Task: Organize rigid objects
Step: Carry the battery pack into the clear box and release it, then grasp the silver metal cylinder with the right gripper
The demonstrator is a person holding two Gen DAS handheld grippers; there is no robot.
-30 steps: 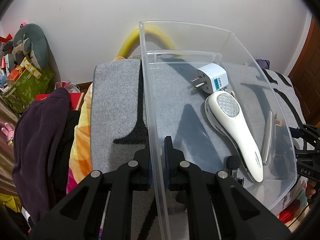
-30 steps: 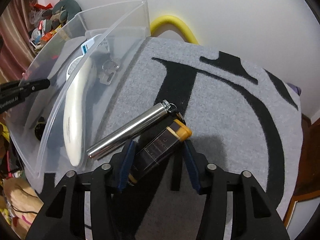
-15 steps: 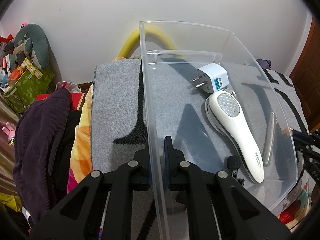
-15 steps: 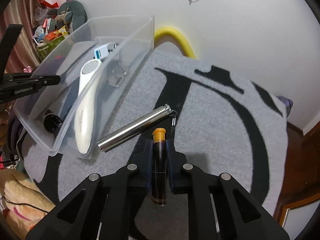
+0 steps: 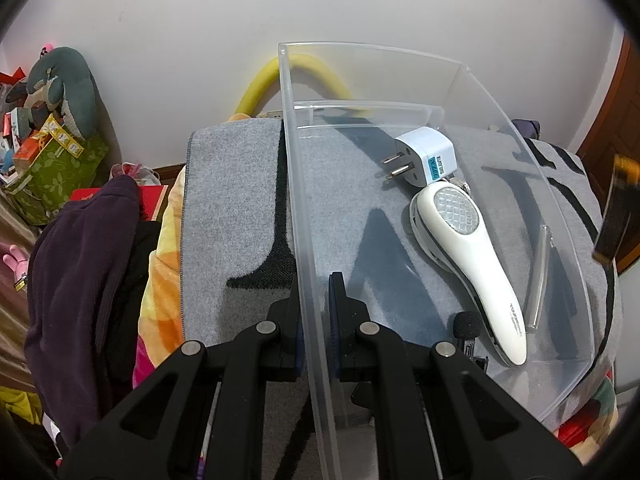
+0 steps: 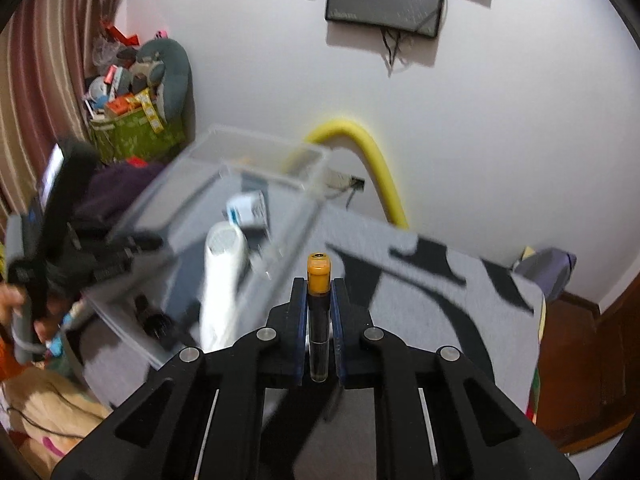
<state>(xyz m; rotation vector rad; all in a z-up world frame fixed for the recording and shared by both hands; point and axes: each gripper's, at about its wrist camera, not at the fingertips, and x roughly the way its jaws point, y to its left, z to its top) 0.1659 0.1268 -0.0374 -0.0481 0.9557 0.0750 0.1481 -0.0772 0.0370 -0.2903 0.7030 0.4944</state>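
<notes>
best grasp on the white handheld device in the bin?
Probably the narrow handle of the white device, at the near end, pinched across its width from above. The clear bin is open-topped, its walls block a side approach, and the wide head lies beside the plug adapter.

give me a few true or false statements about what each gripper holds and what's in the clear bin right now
1. The left gripper is clamped on the clear bin wall. True.
2. The right gripper is open. False: it is shut on the orange-capped tube.
3. The white plug adapter lies inside the bin. True.
4. The white handheld device lies on the grey mat outside the bin. False: it is inside the bin.
</notes>
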